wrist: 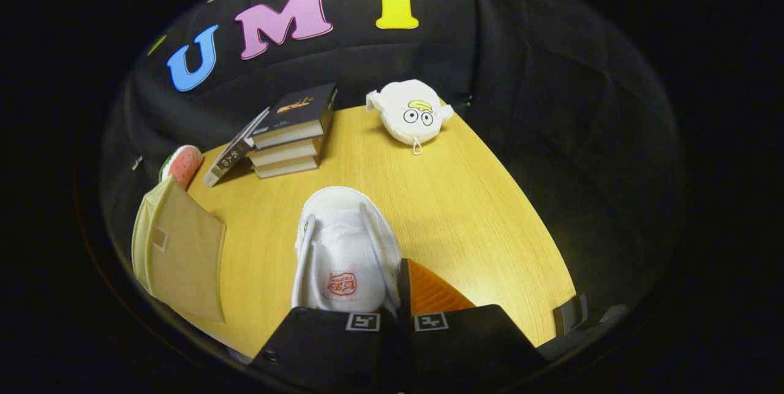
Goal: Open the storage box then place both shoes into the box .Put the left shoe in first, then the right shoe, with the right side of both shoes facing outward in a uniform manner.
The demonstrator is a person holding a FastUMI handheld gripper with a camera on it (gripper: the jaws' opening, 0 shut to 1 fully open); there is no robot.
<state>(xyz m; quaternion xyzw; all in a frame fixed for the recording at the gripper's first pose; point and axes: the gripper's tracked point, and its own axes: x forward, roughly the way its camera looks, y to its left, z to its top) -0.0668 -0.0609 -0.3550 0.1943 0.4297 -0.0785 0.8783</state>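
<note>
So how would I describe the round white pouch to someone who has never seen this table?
Start from the wooden table and look to its far edge, against the black cloth wall. There, beyond the white shoe held in the gripper, to the right of the stack of books, lies the white pouch. It alone has cartoon eyes and a yellow patch.

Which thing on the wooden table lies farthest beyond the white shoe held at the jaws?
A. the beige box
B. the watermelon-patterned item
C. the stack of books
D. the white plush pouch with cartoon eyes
D: the plush pouch sits at the table's far edge by the wall, past the books and well beyond the shoe that the gripper grips.
</note>
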